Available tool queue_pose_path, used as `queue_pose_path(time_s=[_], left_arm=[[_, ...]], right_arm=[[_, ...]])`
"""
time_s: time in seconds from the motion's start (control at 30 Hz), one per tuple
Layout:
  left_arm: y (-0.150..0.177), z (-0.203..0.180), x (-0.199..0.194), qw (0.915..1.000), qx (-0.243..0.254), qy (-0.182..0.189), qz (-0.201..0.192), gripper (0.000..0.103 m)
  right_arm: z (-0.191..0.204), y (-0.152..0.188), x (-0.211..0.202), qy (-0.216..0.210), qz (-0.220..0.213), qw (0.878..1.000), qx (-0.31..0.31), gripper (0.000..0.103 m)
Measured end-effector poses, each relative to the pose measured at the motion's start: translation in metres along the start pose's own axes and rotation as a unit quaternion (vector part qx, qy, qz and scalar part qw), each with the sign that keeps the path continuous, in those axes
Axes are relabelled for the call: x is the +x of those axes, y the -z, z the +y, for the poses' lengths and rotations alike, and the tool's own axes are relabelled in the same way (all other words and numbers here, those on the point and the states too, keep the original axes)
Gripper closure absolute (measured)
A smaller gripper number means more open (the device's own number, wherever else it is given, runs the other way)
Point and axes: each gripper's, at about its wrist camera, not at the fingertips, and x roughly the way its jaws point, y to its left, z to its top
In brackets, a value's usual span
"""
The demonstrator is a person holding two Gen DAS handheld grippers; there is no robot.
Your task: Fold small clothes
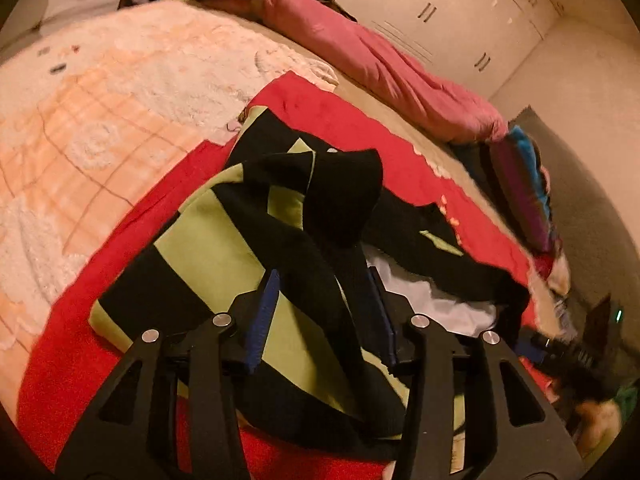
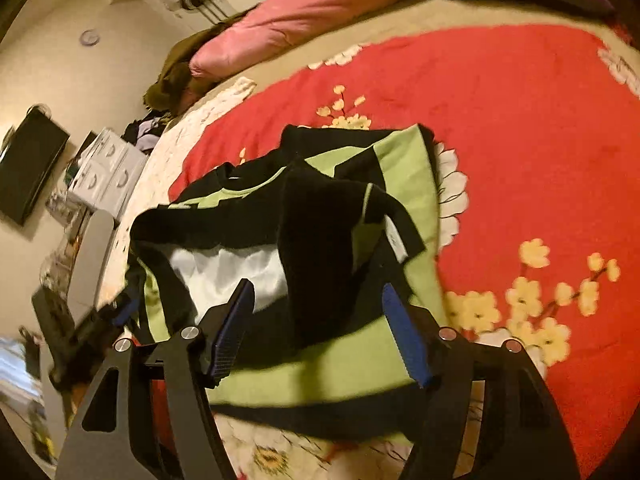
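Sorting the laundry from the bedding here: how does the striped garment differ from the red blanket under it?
The black-and-green striped garment is small and rumpled, partly folded over itself; the red floral blanket is large and spread flat. The garment has broad plain bands, while the blanket carries yellow and white flowers. Both are soft fabric lying on the bed.

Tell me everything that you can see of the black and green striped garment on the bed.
The striped garment is a small top of soft knit-looking cloth, with wide black and light green bands and a black neckline. It lies crumpled, not yet neatly folded, on the red flowered blanket. One black part is humped up in the middle, and a white cloth shows at its open side. The left tool and the right tool stand open over its near edge; no pads press on it.
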Motion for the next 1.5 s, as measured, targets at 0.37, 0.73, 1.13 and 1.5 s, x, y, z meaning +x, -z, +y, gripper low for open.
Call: queue_pose_path(time_s=[0.37,0.73,1.13,1.5], left_arm=[[-0.002,0.006,-0.003,0.9978,0.04,-0.035,-0.041,0.056],[-0.005,0.012,-0.006,0.9958,0.047,-0.052,-0.058,0.053],[-0.029,-0.013,-0.009,0.9763,0.179,-0.089,-0.082,0.043],[-0.029,-0.059,0.043,0.9073,0.398,-0.134,-0.006,0.026]], right_arm=[[-0.017,-0.042,0.006,-0.015,-0.024,0.997,0.075,0.099],[-0.07,-0.052,0.029,-0.094,-0.057,0.961,0.254,0.079],[-0.025,-0.032,-0.028,0.006,-0.105,0.993,0.05,0.022],[0.006,0.011,0.007,0.038,-0.04,0.998,-0.04,0.016]])
